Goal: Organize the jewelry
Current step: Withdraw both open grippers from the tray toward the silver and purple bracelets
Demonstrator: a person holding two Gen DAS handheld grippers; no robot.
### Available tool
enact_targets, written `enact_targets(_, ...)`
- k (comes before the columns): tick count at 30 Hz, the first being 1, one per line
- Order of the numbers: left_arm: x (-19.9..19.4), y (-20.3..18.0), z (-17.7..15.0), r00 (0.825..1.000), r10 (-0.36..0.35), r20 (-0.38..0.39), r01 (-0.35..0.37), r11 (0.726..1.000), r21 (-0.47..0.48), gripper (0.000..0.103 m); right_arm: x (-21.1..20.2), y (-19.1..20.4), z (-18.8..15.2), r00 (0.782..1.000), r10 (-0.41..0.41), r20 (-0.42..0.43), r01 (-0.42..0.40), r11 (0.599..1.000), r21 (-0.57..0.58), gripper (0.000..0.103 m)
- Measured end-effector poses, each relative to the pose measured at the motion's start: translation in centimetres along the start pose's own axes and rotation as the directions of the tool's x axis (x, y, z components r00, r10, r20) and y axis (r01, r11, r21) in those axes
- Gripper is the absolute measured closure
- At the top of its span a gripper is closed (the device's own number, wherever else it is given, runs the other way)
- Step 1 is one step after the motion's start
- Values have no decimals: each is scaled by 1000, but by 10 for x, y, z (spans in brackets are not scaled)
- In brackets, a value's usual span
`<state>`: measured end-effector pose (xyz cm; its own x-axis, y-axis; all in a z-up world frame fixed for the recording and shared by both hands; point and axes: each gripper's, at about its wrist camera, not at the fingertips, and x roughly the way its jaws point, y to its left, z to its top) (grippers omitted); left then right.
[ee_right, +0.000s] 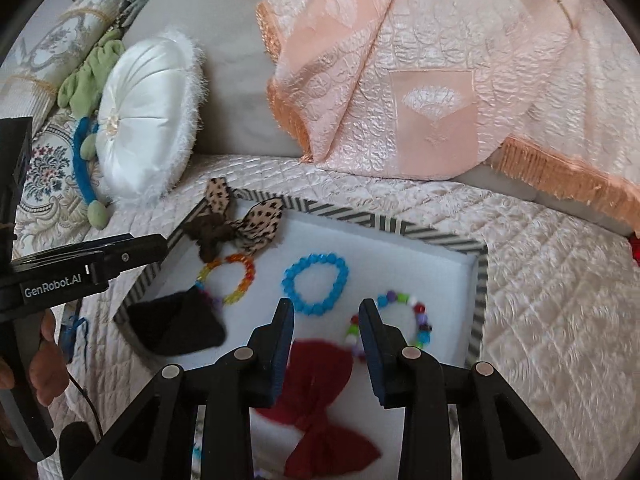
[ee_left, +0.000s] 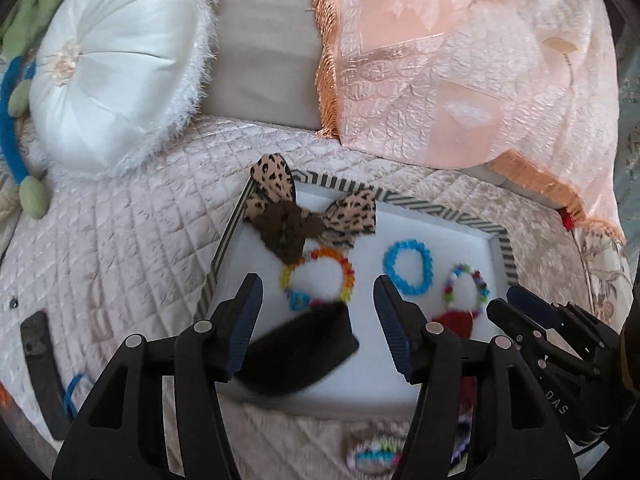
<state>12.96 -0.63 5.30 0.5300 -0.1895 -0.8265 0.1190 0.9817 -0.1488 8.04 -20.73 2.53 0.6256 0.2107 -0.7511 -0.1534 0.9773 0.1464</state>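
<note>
Tray: a shallow white foam-lined tray with a black-and-white striped border (ee_right: pixel 482 280) sits on the pale pink quilted sofa cover (ee_right: pixel 540 280).

Contents, far left to near right:
- leopard-print fabric bow with brown centre (ee_left: pixel 296 216), draped over the far-left corner of the rim, partly outside the tray.
- rainbow beaded bracelet (ee_left: pixel 318 280), touching the near edge of that bow.
- black fabric bow (ee_right: pixel 176 324), at the near-left rim, overlapping the rainbow bracelet's near edge.
- blue beaded bracelet (ee_right: pixel 316 284), mid-tray, apart from the others.
- mixed-colour beaded bracelet (ee_right: pixel 390 324), right of centre.
- dark red fabric bow (ee_right: pixel 320 392), near edge, just beside the mixed bracelet.

Left gripper (ee_left: pixel 318 320): fingers spread wide, nothing between them, hovering over the black bow and rainbow bracelet.
Right gripper (ee_right: pixel 326 344): fingers likewise released and empty, above the red bow, with its right finger crossing the left side of the mixed bracelet in the right wrist view.

Another small beaded item lies blurred on the cover in front of the tray in the left wrist view; identity uncertain.

Risks, as judged:
- Items lie close or overlapping; closing on one bow could snag the adjacent bracelet and drag it along.
- Beads are round and smooth; a shallow pinch may slip off.
- Soft foam and cushion yield; pressing down could tilt the tray and shift everything.
- The two grippers work near each other; collision is possible.
</note>
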Motion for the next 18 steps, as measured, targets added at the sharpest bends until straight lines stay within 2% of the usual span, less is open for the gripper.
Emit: enact_targets(18, -65, -2, -104, 992, 107, 73, -110, 993, 41, 45, -76, 29, -78, 999, 22, 44, -23, 999, 26, 66)
